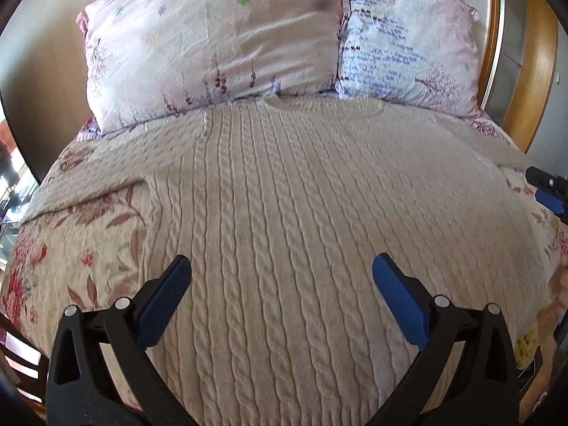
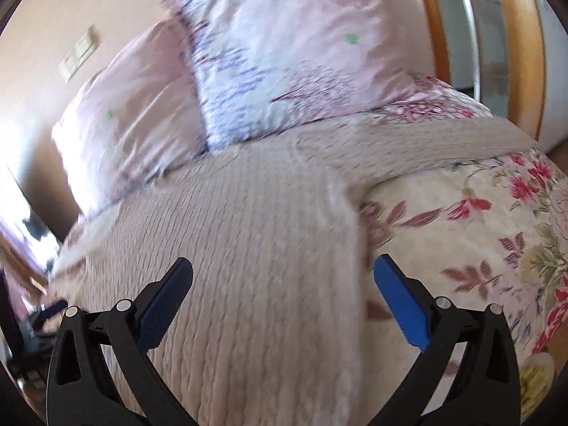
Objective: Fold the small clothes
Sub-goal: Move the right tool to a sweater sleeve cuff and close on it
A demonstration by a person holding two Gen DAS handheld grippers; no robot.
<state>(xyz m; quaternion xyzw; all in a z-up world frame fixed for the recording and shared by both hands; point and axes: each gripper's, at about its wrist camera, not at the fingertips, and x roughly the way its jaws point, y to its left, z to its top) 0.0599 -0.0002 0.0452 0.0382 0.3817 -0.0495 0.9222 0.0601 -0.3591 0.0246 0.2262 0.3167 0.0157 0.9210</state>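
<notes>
A cream cable-knit sweater (image 1: 284,191) lies spread flat on the bed, neck toward the pillows, sleeves stretched out to both sides. My left gripper (image 1: 282,273) is open and empty, just above the sweater's lower body. My right gripper (image 2: 283,273) is open and empty above the sweater's (image 2: 248,241) right side, near its side edge below the right sleeve (image 2: 408,149). The right gripper also shows at the right edge of the left wrist view (image 1: 546,191). The right wrist view is motion-blurred.
A floral bedspread (image 1: 71,248) covers the bed and also shows in the right wrist view (image 2: 479,234). Two pink and lilac pillows (image 1: 213,46) (image 1: 408,46) stand at the head. A wooden-framed mirror (image 2: 497,35) stands to the right.
</notes>
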